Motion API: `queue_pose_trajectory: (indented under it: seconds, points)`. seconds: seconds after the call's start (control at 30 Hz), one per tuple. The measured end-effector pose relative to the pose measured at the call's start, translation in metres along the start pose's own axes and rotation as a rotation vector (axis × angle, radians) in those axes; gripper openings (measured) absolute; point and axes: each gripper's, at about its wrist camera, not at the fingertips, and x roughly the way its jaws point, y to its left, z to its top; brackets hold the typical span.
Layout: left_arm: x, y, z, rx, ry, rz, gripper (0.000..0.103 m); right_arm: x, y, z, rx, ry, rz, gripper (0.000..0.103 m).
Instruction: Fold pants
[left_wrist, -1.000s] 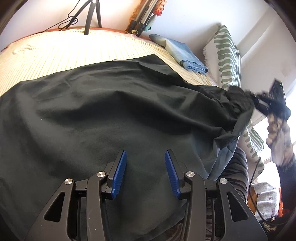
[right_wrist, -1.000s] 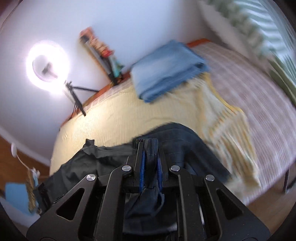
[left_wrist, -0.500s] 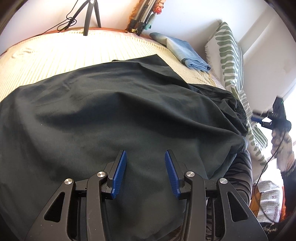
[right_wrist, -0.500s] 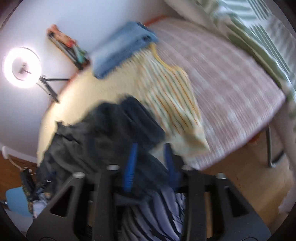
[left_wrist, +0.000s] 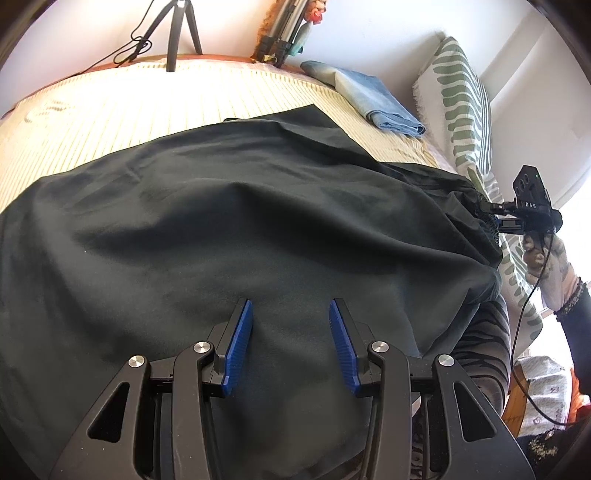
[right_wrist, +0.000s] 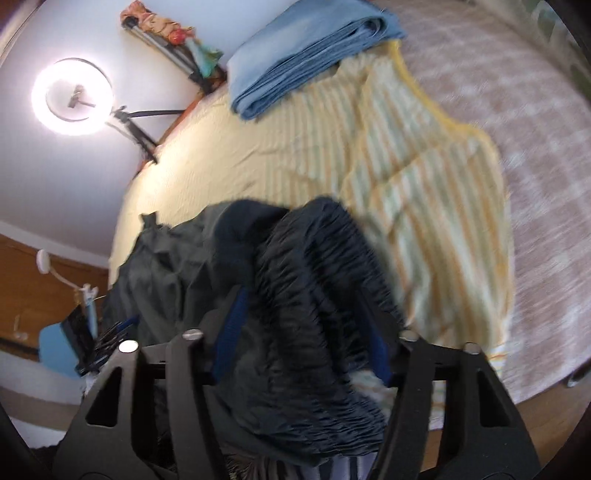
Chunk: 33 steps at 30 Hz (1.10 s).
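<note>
Black pants (left_wrist: 258, 221) lie spread over the bed, their legs running toward the far side. My left gripper (left_wrist: 290, 304) hovers open just above the near part of the cloth, and nothing sits between its blue pads (left_wrist: 240, 343). At the right edge, a hand (left_wrist: 543, 254) holds my right gripper (left_wrist: 487, 218) against the gathered elastic waistband (right_wrist: 314, 277). In the right wrist view, that bunched waistband fills the gap of the right gripper (right_wrist: 301, 295). Its jaws are closing around the waistband, and motion blur hides whether the pads are touching it.
A yellow striped blanket (left_wrist: 110, 110) covers the bed. Folded blue jeans (left_wrist: 373, 99) lie at the far corner beside a green-patterned pillow (left_wrist: 465, 110). A tripod (left_wrist: 177, 33) with a ring light (right_wrist: 72, 96) stands behind the bed. The person's striped leg (left_wrist: 484, 350) is near right.
The right gripper let go of the lifted pants edge, which dropped onto the bed. It then came down with its jaws apart around the waistband. The left gripper stayed put.
</note>
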Motion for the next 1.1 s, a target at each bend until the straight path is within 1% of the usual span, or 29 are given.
queue_pose_trajectory:
  seconds: [0.03, 0.07, 0.13, 0.2, 0.27, 0.33, 0.4, 0.47, 0.53, 0.6, 0.63, 0.73, 0.8, 0.83, 0.87, 0.97, 1.0, 1.03, 1.1]
  points:
    - [0.0, 0.0, 0.0, 0.004, 0.002, 0.001, 0.042, -0.001, 0.004, -0.002, -0.013, -0.006, 0.0, 0.031]
    - [0.0, 0.0, 0.001, 0.006, 0.003, 0.002, 0.042, -0.005, 0.007, -0.004, -0.028, -0.015, 0.001, 0.015]
    - [0.001, 0.0, 0.002, 0.004, 0.005, 0.002, 0.042, -0.016, 0.014, -0.003, -0.021, -0.06, 0.04, 0.013]
    - [-0.001, -0.001, 0.002, 0.0, 0.001, 0.009, 0.042, -0.03, 0.024, 0.004, -0.025, -0.119, 0.053, 0.012]
    - [-0.003, -0.001, 0.002, -0.002, -0.01, 0.024, 0.042, -0.049, 0.032, 0.02, -0.038, -0.202, 0.039, 0.011]
    - [-0.009, -0.002, 0.002, -0.006, -0.027, 0.032, 0.042, -0.056, 0.031, 0.036, -0.032, -0.246, -0.012, 0.011]
    - [-0.014, -0.003, 0.002, -0.002, -0.038, 0.025, 0.042, -0.046, 0.021, 0.054, 0.008, -0.224, -0.046, 0.011]
    - [-0.016, -0.006, 0.002, 0.009, -0.042, 0.031, 0.042, -0.029, 0.016, 0.064, 0.006, -0.184, -0.095, 0.012]
    - [-0.018, -0.008, 0.002, 0.018, -0.043, 0.034, 0.042, -0.009, 0.009, 0.072, -0.002, -0.133, -0.16, 0.015]
    - [-0.018, -0.011, 0.002, 0.023, -0.039, 0.026, 0.042, -0.003, 0.001, 0.075, 0.022, -0.112, -0.205, 0.022]
    - [-0.018, -0.013, 0.002, 0.027, -0.037, 0.02, 0.042, -0.003, -0.002, 0.075, 0.026, -0.104, -0.218, 0.027]
    - [-0.019, -0.022, 0.003, 0.055, -0.034, 0.006, 0.042, -0.016, 0.002, 0.063, -0.011, -0.106, -0.219, 0.028]
    - [-0.017, -0.028, 0.004, 0.069, -0.028, -0.01, 0.042, -0.027, 0.006, 0.053, -0.035, -0.122, -0.234, 0.04]
    - [-0.015, -0.033, 0.005, 0.075, -0.023, -0.027, 0.042, -0.035, 0.006, 0.045, -0.038, -0.136, -0.237, 0.052]
    - [-0.014, -0.037, 0.005, 0.08, -0.018, -0.04, 0.042, -0.042, 0.005, 0.035, -0.034, -0.151, -0.237, 0.059]
    - [-0.007, -0.059, 0.006, 0.127, 0.003, -0.092, 0.043, -0.056, -0.006, 0.013, 0.022, -0.177, -0.254, 0.06]
    - [-0.004, -0.069, 0.006, 0.157, 0.01, -0.109, 0.049, -0.057, -0.011, 0.005, 0.054, -0.187, -0.252, 0.06]
    - [-0.001, -0.076, 0.006, 0.186, 0.016, -0.12, 0.052, -0.059, -0.017, -0.004, 0.091, -0.195, -0.239, 0.06]
    - [0.007, -0.095, 0.007, 0.243, 0.033, -0.141, 0.053, -0.055, -0.028, -0.016, 0.148, -0.195, -0.204, 0.06]
